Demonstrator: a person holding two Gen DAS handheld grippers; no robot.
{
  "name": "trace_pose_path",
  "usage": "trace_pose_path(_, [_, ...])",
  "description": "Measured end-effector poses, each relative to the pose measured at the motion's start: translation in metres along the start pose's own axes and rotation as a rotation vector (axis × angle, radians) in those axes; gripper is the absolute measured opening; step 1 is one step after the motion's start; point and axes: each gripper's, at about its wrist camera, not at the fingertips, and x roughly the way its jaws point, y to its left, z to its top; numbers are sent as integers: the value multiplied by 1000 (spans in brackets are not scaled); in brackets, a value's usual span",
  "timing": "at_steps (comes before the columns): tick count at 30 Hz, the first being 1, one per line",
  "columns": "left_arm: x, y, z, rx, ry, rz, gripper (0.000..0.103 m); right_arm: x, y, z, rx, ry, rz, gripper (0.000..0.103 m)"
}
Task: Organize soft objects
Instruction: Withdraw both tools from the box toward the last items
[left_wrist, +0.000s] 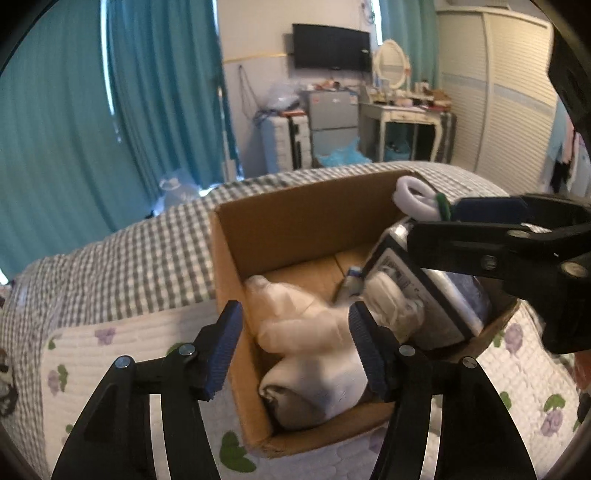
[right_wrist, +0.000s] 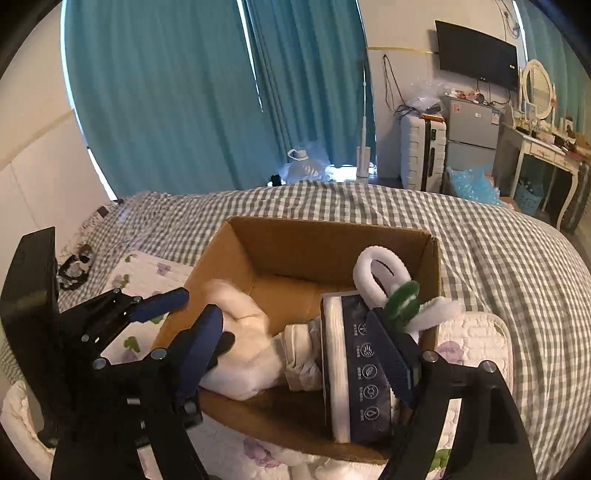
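An open cardboard box (left_wrist: 291, 218) (right_wrist: 325, 240) sits on the bed. Inside lie a cream plush toy (left_wrist: 314, 343) (right_wrist: 243, 343) and a dark blue and white packaged pad (left_wrist: 436, 302) (right_wrist: 354, 365). My left gripper (left_wrist: 295, 350) is open, its fingers straddling the plush toy at the box's near left side; it also shows in the right wrist view (right_wrist: 195, 310). My right gripper (right_wrist: 306, 354) is open above the box's right side, and it also shows in the left wrist view (left_wrist: 454, 218). A white fluffy loop toy with a green band (left_wrist: 417, 197) (right_wrist: 384, 280) rests against its right finger (right_wrist: 391, 354).
The box stands on a white quilted mat with purple flowers (left_wrist: 122, 347) (right_wrist: 476, 339), on a grey checked bedspread (left_wrist: 122, 258) (right_wrist: 498, 251). Small dark items (right_wrist: 75, 267) lie at the bed's far left. Teal curtains, a suitcase, fridge and dressing table stand beyond the bed.
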Motion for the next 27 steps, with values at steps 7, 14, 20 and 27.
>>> trace_pose_path(7, [-53,2,15,-19,-66,45,60,-53,-6,3,-10,-33,-36,82])
trace_pose_path(14, [-143,-11,29,-69,-228,27,60,-142,6,10,-91,-107,-89,82])
trace_pose_path(20, [-195,-27,14,-79,-254,66,61,-204,18,-3,-150,-151,-80,83])
trace_pose_path(27, [-189,-35,-29,-171,-159,100,61,-212,13,-39,-134,-118,-73,83])
